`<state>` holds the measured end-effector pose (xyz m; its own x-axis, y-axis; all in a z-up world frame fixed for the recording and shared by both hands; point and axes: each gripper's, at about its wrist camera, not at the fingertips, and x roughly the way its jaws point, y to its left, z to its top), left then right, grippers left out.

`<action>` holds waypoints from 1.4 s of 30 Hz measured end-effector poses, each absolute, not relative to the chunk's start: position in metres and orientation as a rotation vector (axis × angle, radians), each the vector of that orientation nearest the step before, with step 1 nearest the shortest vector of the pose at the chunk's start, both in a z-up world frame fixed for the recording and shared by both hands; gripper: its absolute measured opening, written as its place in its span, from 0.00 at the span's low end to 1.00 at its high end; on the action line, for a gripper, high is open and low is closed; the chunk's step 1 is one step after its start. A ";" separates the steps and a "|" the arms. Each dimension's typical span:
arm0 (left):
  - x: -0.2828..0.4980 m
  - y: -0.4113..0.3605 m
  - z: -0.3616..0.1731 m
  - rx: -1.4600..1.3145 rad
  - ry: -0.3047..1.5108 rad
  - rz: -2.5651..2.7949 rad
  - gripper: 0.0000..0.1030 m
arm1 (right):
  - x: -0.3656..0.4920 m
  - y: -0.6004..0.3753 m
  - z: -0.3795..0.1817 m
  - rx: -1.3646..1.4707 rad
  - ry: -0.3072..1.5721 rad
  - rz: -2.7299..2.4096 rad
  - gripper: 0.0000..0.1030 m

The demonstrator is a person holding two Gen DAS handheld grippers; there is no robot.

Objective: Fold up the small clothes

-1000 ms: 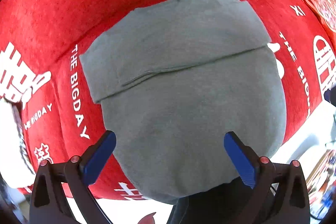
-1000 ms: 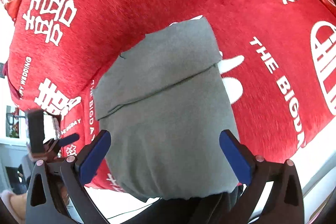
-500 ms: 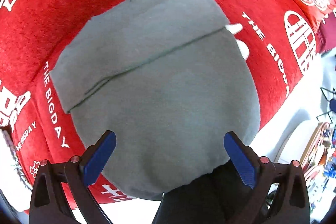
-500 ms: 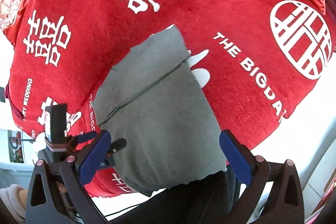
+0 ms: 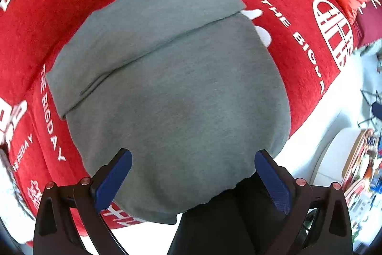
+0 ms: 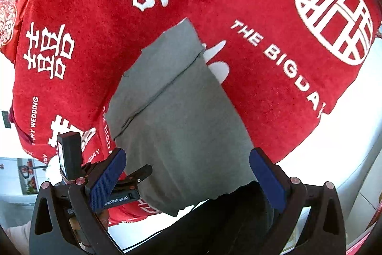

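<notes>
Grey garment (image 5: 172,97), near hem cut off behind dark clothing (image 5: 214,219).

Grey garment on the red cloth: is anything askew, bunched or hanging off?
Slightly. The grey garment lies folded flat on the red cloth, but its near edge overhangs the cloth's front edge and looks a little ragged. The fold line runs diagonally across the view. Both grippers are open, holding nothing.

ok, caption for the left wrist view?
Open left gripper hovers above a folded grey garment lying on a red blanket with white lettering.
</notes>
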<state>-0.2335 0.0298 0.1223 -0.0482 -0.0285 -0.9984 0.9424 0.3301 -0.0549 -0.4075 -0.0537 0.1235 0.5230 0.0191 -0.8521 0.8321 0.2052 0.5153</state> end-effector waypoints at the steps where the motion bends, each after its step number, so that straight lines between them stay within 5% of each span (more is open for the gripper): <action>1: -0.229 0.034 0.122 0.895 1.384 -0.992 1.00 | -0.406 -0.053 0.118 1.258 0.871 -0.664 1.00; 11: -0.184 0.100 0.099 0.783 1.441 -0.851 1.00 | -0.402 -0.052 0.049 1.351 0.972 -0.569 1.00; 28: -0.177 0.214 -0.009 0.644 1.717 -0.677 1.00 | -0.405 -0.009 -0.085 1.221 1.402 -0.432 1.00; 37: -0.192 0.230 -0.040 0.583 1.746 -0.630 1.00 | -0.398 -0.007 -0.124 1.193 1.408 -0.340 0.98; 39: -0.193 0.232 -0.040 0.553 1.749 -0.627 0.99 | -0.400 -0.008 -0.125 1.238 1.391 -0.331 0.89; 40: -0.194 0.233 -0.038 0.525 1.757 -0.629 0.96 | -0.401 -0.008 -0.125 1.251 1.392 -0.327 0.70; 41: -0.194 0.235 -0.036 0.510 1.758 -0.616 0.84 | -0.404 -0.007 -0.124 1.283 1.387 -0.315 0.41; 42: -0.196 0.238 -0.035 0.515 1.757 -0.603 0.71 | -0.406 -0.007 -0.123 1.309 1.377 -0.303 0.25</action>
